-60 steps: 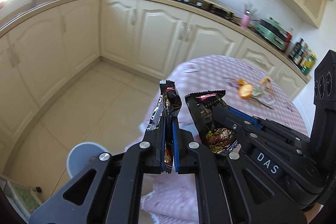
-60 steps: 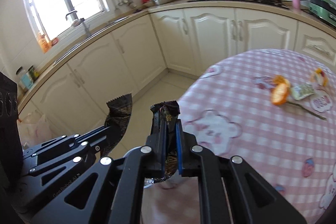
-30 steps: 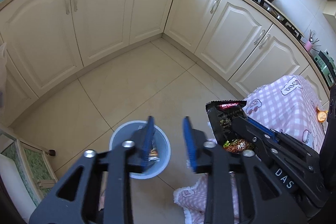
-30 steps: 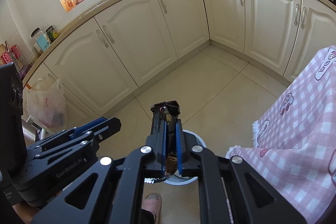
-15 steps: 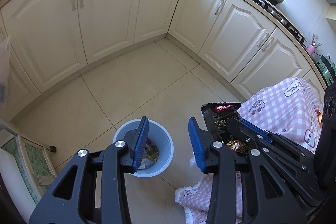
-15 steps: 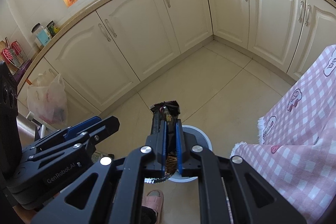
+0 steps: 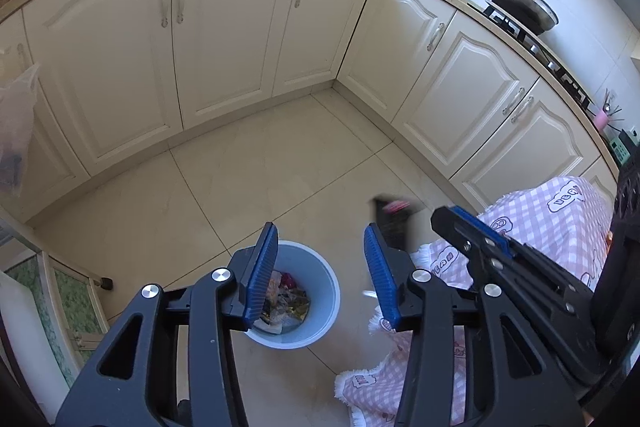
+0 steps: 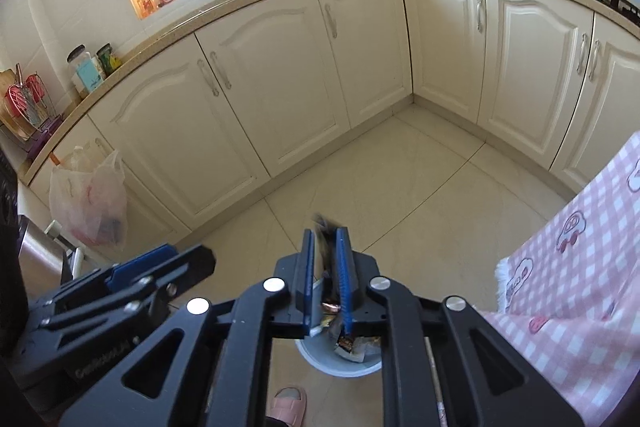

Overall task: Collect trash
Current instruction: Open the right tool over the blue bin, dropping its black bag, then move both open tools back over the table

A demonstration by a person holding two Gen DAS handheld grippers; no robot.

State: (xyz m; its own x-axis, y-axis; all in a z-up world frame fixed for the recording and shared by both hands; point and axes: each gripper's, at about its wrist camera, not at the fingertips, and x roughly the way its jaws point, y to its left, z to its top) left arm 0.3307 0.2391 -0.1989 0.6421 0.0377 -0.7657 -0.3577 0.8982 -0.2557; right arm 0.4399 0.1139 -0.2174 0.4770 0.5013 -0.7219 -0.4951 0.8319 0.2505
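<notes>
Now, entries keyed to the bin (image 7: 298, 307):
Left claw (image 7: 320, 269): directly above the bin, blue pads spread wide, nothing between them.
Right claw (image 8: 325, 279): above the bin, pads narrowly parted; dark wrapper (image 8: 329, 259) blurred in the gap, grip uncertain.
Bin: on the floor, trash inside.
Table (image 7: 560, 211): pink checked cloth, right of the bin.
Cabinets (image 7: 224, 39): beyond the bin.
</notes>
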